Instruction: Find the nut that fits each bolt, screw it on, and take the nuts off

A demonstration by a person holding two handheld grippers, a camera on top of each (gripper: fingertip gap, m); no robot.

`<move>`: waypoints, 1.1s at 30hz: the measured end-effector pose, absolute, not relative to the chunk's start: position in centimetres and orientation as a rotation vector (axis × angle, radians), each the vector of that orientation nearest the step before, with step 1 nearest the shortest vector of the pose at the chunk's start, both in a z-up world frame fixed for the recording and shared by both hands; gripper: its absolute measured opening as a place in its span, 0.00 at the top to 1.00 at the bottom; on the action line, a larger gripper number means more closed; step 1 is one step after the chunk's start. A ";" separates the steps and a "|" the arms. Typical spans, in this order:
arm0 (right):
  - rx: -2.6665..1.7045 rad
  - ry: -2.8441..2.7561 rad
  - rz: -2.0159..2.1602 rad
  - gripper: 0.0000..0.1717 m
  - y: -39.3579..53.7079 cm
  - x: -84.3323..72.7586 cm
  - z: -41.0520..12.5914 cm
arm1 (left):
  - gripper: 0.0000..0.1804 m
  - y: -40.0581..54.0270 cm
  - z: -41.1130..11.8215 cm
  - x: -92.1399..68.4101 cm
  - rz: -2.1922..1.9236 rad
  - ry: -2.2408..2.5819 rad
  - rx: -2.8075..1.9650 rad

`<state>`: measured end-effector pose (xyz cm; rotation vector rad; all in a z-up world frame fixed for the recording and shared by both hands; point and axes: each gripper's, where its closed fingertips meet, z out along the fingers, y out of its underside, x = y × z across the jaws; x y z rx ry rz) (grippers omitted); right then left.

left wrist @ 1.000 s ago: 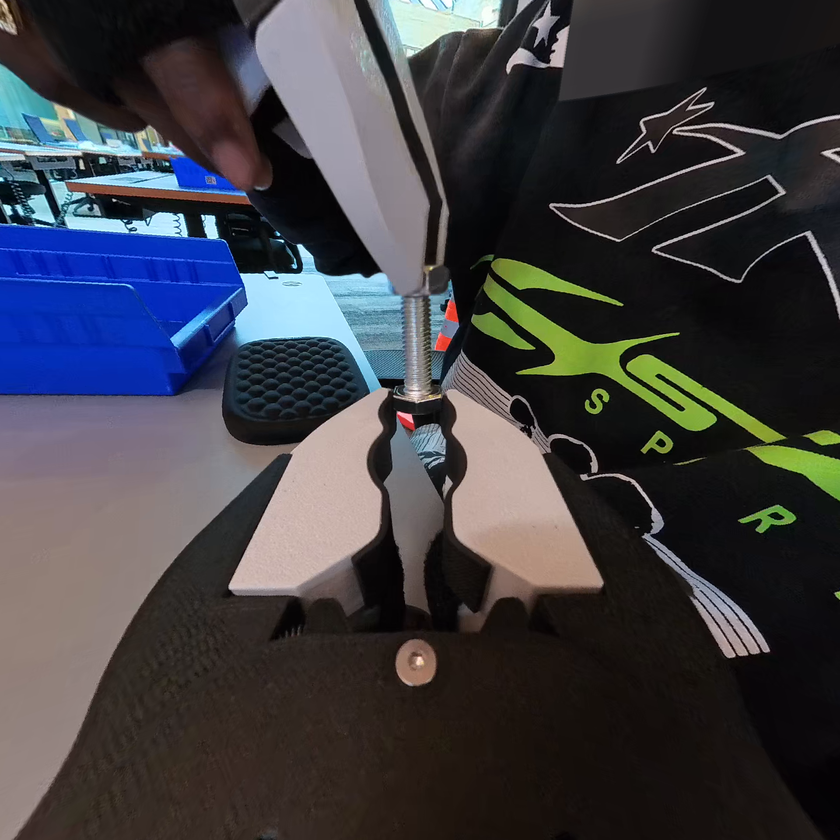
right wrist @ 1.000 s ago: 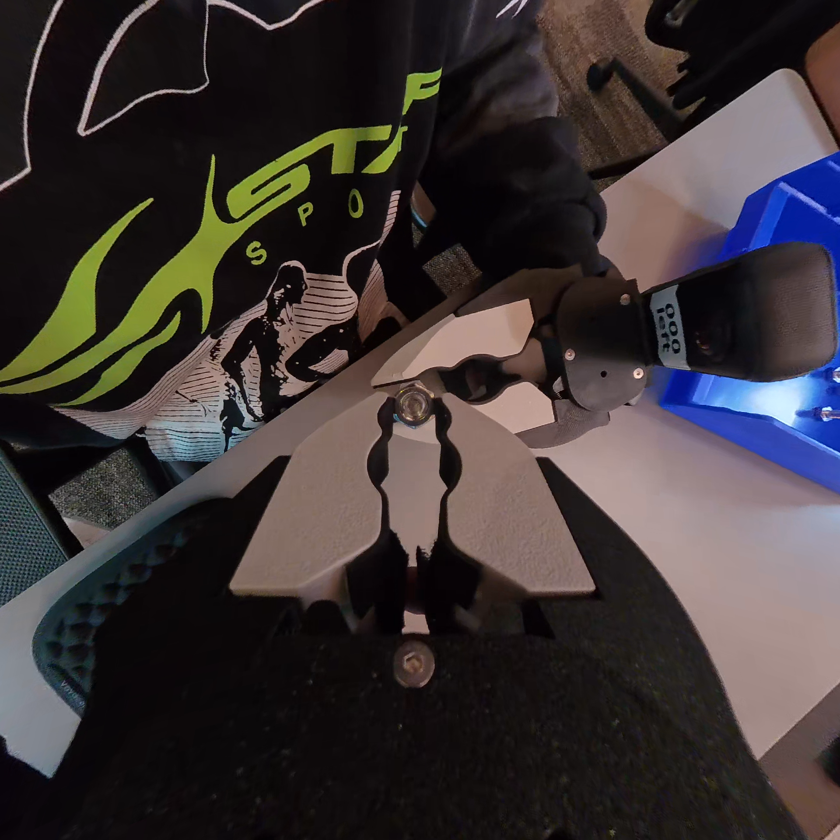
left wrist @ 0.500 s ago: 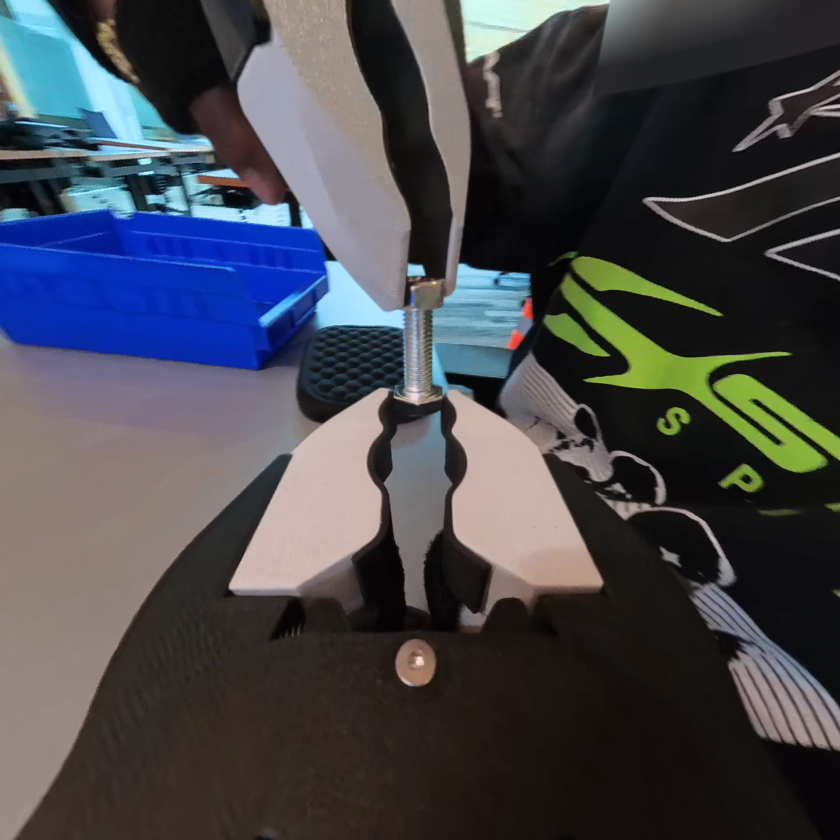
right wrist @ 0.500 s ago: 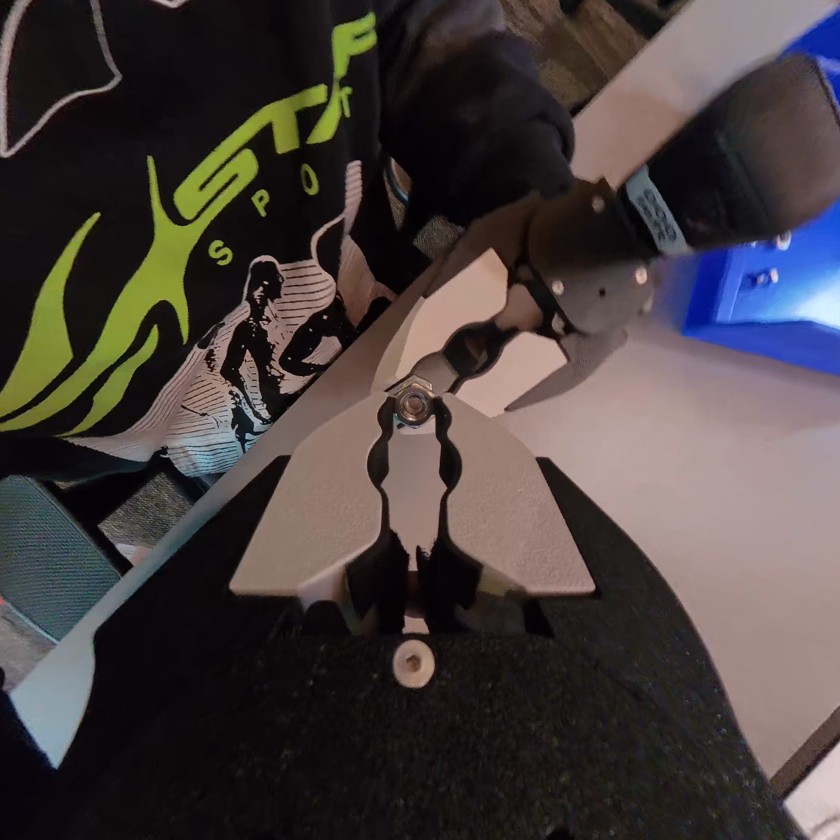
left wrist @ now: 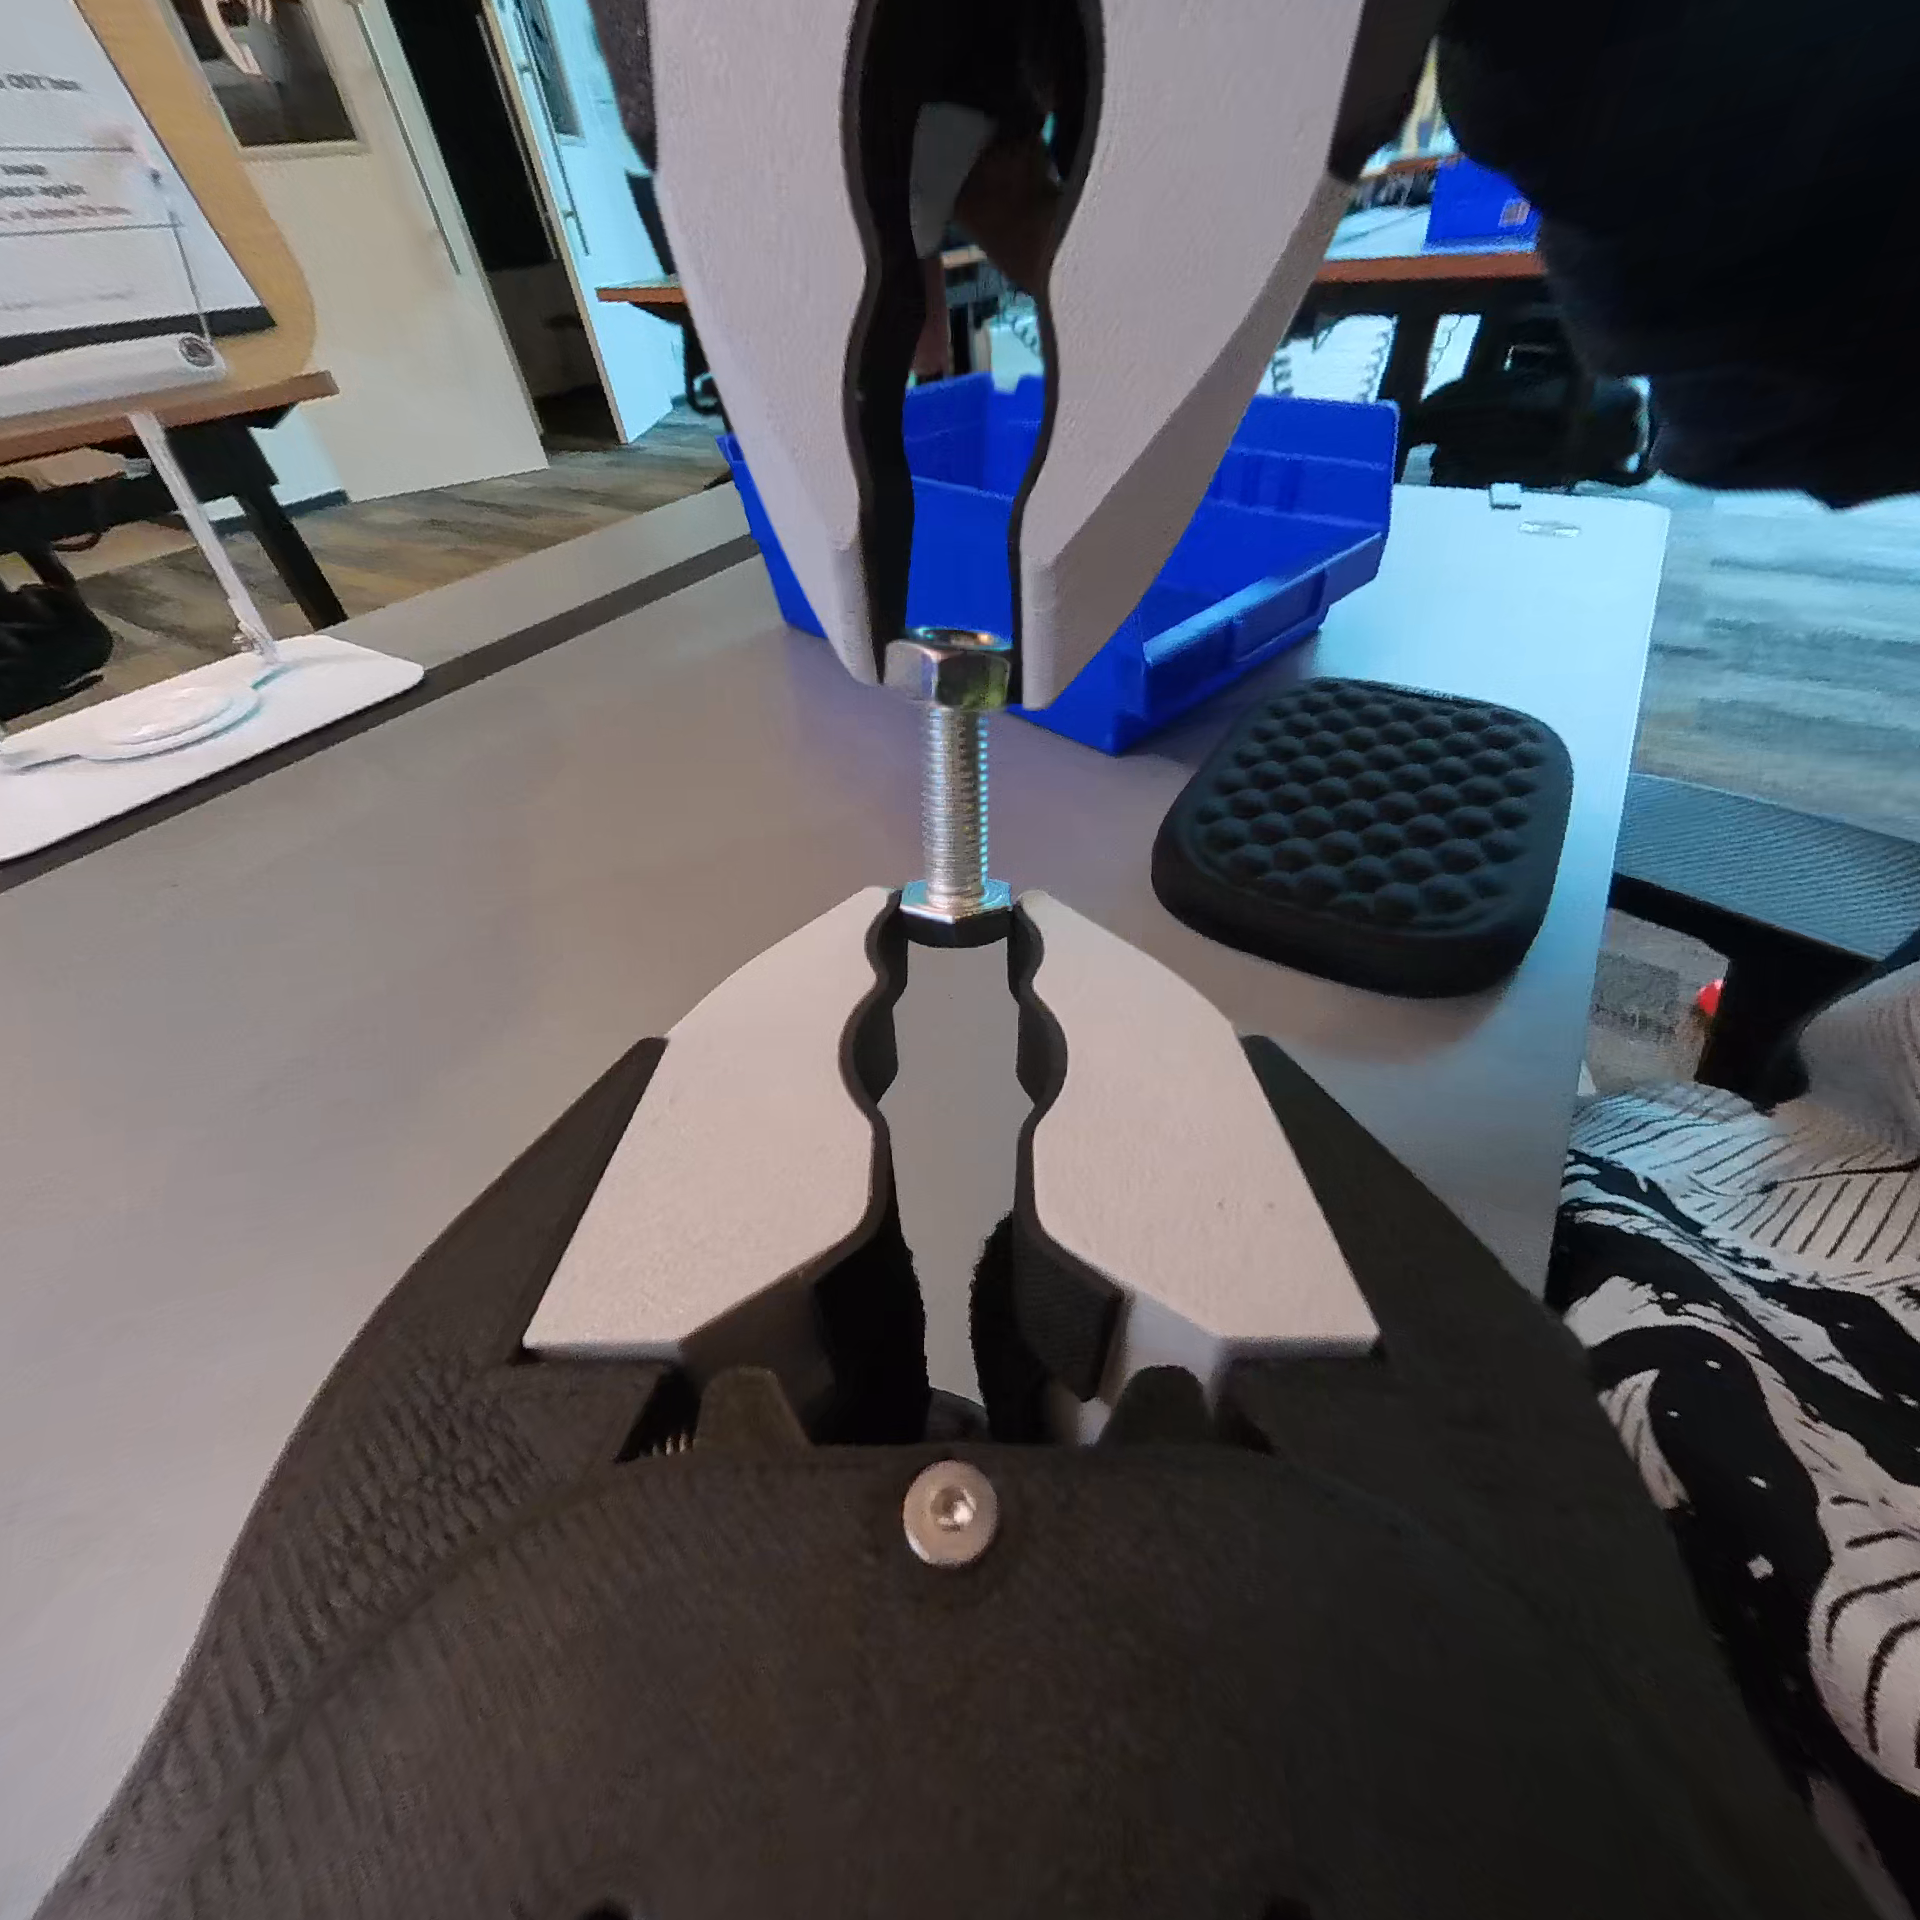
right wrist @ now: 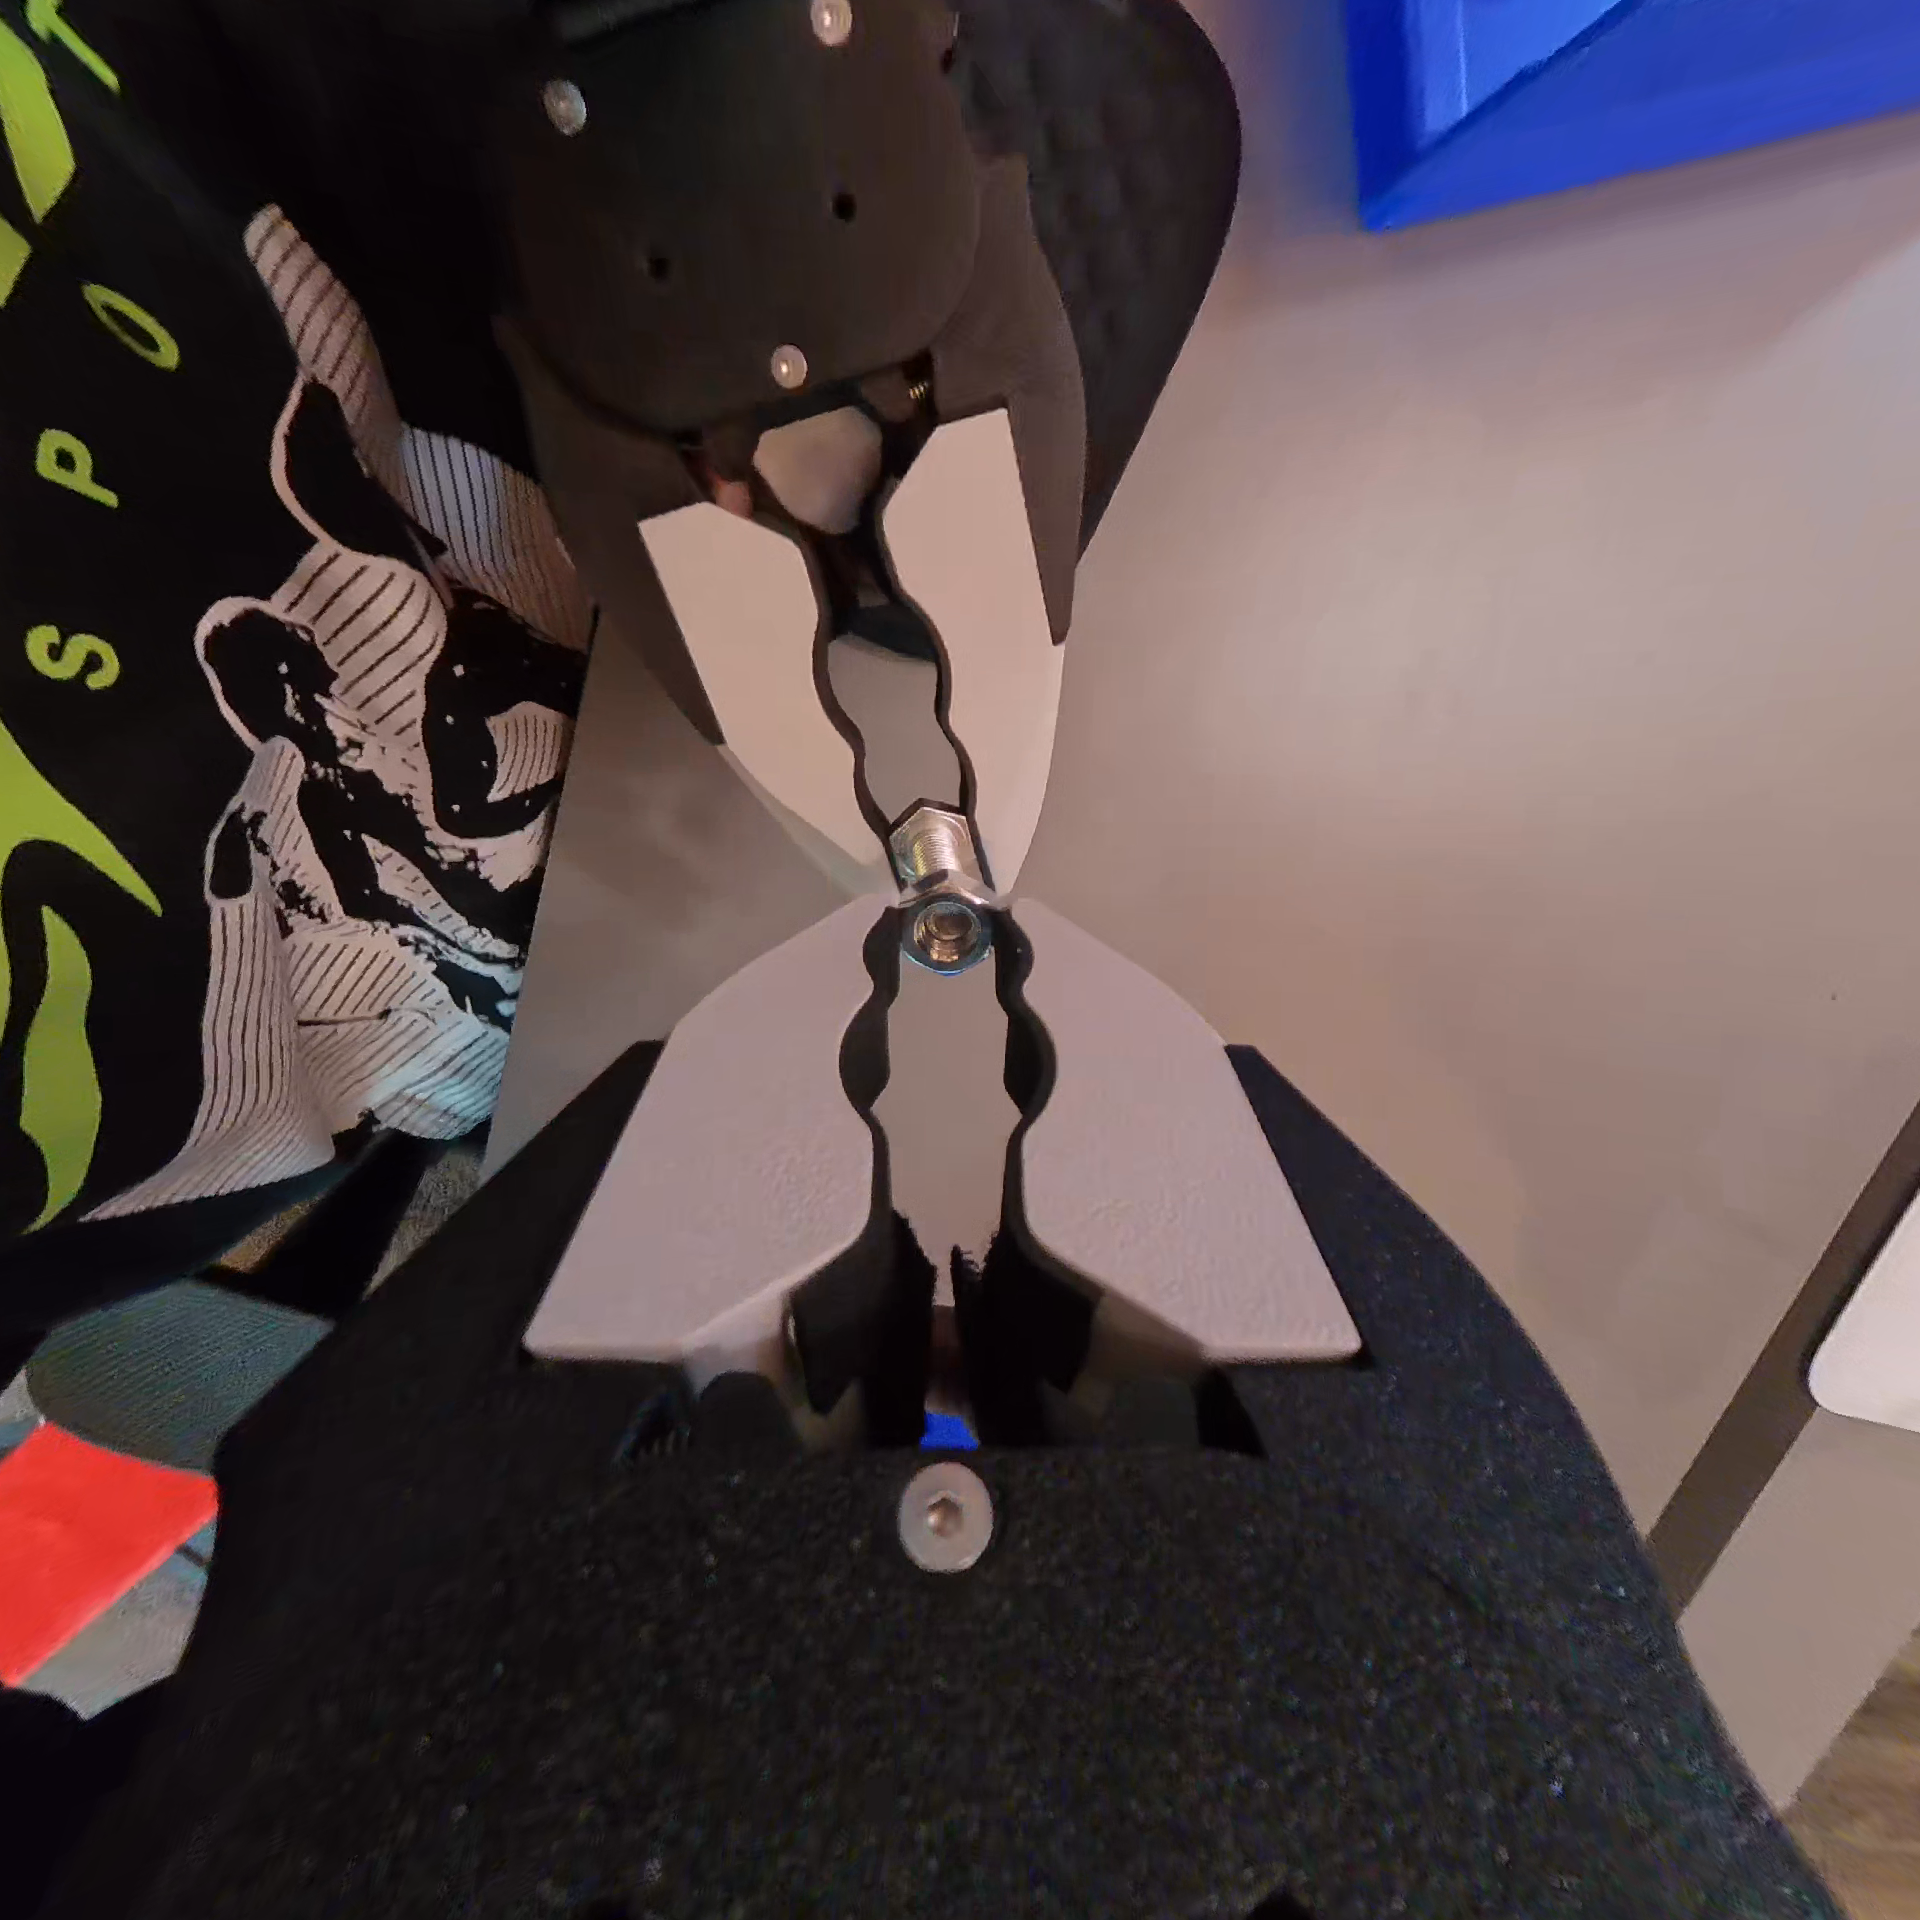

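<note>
Nut [right wrist: 943,935] between jaws, on bolt [right wrist: 928,844].

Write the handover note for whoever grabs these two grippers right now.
Left gripper: shut on one hex end of the bolt, at the fingertips.
Right gripper: shut on the other hex end, facing the left one.
Which end is the nut and which the bolt head, I cannot tell.
The bolt hangs in the air over the table; blue bin behind it.
Done: a nut is on this bolt.
Left: finish turning, then the remaining pairs.
</note>
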<state>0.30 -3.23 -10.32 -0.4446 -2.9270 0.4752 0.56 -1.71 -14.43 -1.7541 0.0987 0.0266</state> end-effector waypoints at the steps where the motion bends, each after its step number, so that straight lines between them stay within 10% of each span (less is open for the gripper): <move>1: -0.410 -2.936 0.446 0.90 -3.1 0.4 -10.5 | 0.90 -1.6 -14.6 0.6 0.039 0.104 -1.766; 33: -0.113 -3.042 0.349 0.90 -3.8 0.5 -9.6 | 0.90 -1.8 -13.5 0.4 0.117 0.122 -1.657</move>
